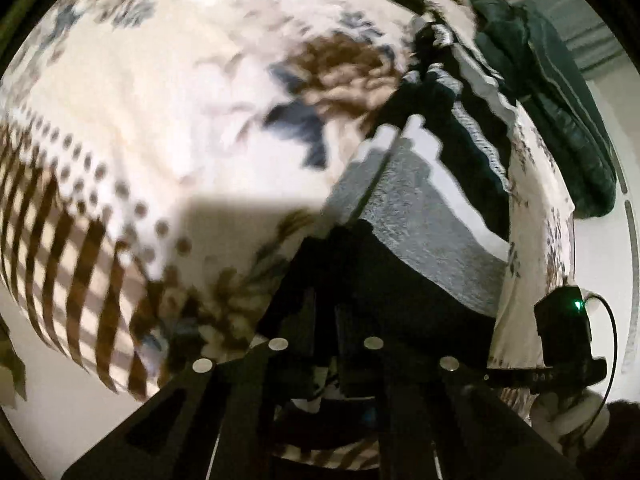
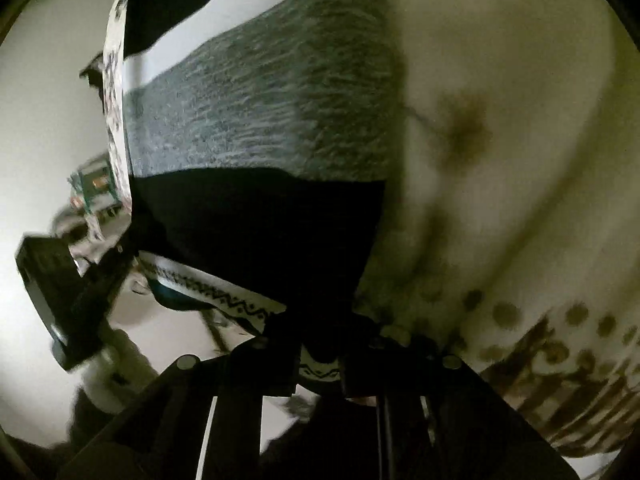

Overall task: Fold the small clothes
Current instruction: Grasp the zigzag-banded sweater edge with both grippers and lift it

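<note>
A small garment with black, grey and white bands lies on a floral bedspread. My left gripper is at its black hem, jaws close together with dark cloth between them. In the right wrist view the same garment fills the centre. My right gripper is shut on its black hem, where a white patterned trim shows. The other gripper shows at the left of the right wrist view, and at the right edge of the left wrist view.
The bedspread has brown stripes and dots along its border. A dark green padded item lies at the far side of the bed. More black and white striped cloth is heaped beyond the garment. Pale floor shows past the bed edge.
</note>
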Available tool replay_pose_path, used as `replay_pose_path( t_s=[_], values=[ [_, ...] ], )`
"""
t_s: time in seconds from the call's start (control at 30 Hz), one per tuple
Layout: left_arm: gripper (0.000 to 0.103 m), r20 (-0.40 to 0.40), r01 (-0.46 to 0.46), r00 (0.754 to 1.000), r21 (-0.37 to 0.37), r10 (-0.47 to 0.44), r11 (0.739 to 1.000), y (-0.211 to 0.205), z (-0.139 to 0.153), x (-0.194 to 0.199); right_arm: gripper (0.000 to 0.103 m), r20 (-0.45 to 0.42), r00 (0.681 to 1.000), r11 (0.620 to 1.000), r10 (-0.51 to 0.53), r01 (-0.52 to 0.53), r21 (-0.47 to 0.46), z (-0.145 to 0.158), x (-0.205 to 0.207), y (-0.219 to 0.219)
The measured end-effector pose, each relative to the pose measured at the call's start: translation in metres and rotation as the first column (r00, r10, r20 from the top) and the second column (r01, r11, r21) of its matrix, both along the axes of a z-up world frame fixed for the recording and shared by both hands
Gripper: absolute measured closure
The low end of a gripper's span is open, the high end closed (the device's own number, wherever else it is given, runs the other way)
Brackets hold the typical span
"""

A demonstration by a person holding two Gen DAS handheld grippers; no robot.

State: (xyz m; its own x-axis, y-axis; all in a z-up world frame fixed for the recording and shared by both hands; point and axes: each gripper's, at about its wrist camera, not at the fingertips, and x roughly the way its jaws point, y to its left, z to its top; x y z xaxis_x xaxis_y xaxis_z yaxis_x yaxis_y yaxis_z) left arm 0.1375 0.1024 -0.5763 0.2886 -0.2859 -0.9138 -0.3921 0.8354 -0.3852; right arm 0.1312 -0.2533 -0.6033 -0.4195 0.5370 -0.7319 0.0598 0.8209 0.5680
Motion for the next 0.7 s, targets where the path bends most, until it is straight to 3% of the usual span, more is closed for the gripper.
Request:
replay_pose_path(
  t_s=[0.1, 0.17, 0.23, 0.3, 0.33, 0.4, 0.5, 0.57, 0.7],
  values=[
    [0.094, -0.029, -0.038, 0.999, -0.071, 0.036, 0.997, 0.014, -0.017, -0.009, 0.086, 0.013, 0.999, 0.998, 0.046, -0.045, -0.041, -0.008, -0.007, 0.008],
    [0.092, -0.064, -0.06, 0.997, -0.117, 0.053, 0.991, 0.019, -0.014, -0.006, 0.077, -0.025, 0.999, 0.998, 0.044, -0.045, -0.04, -0.008, -0.001, 0.008],
    [0.088, -0.068, -0.039, 0.997, -0.099, 0.033, 0.994, 0.022, 0.003, 0.0, 0.062, -0.051, 0.998, 0.999, 0.029, -0.031, -0.03, 0.0, 0.012, 0.003],
    [0.064, -0.035, -0.007, 0.999, -0.09, 0.004, 0.996, 0.025, 0.022, 0.014, 0.048, -0.009, 1.0, 0.999, -0.019, 0.018, -0.034, 0.017, 0.033, -0.011],
    [0.047, -0.013, 0.009, 1.0, -0.09, -0.01, 0.996, 0.026, 0.031, 0.025, 0.046, 0.014, 0.999, 0.999, -0.041, 0.042, -0.03, 0.026, 0.046, -0.018],
    [0.041, 0.045, 0.023, 0.999, -0.095, -0.018, 0.995, 0.03, 0.047, 0.054, 0.045, 0.064, 0.994, 0.995, -0.09, 0.092, -0.032, 0.04, 0.074, -0.03],
    [0.041, 0.156, 0.056, 0.987, -0.156, -0.032, 0.986, 0.03, 0.055, 0.129, 0.04, 0.142, 0.975, 0.984, -0.17, 0.177, -0.035, 0.059, 0.129, -0.049],
    [0.041, 0.212, 0.087, 0.976, -0.167, -0.05, 0.982, 0.024, 0.057, 0.183, 0.04, 0.205, 0.947, 0.965, -0.246, 0.258, -0.035, 0.067, 0.184, -0.064],
    [0.041, 0.291, 0.177, 0.949, -0.164, -0.125, 0.97, 0.008, 0.048, 0.309, 0.04, 0.25, 0.89, 0.921, -0.382, 0.389, 0.025, 0.069, 0.289, -0.086]
  ],
)
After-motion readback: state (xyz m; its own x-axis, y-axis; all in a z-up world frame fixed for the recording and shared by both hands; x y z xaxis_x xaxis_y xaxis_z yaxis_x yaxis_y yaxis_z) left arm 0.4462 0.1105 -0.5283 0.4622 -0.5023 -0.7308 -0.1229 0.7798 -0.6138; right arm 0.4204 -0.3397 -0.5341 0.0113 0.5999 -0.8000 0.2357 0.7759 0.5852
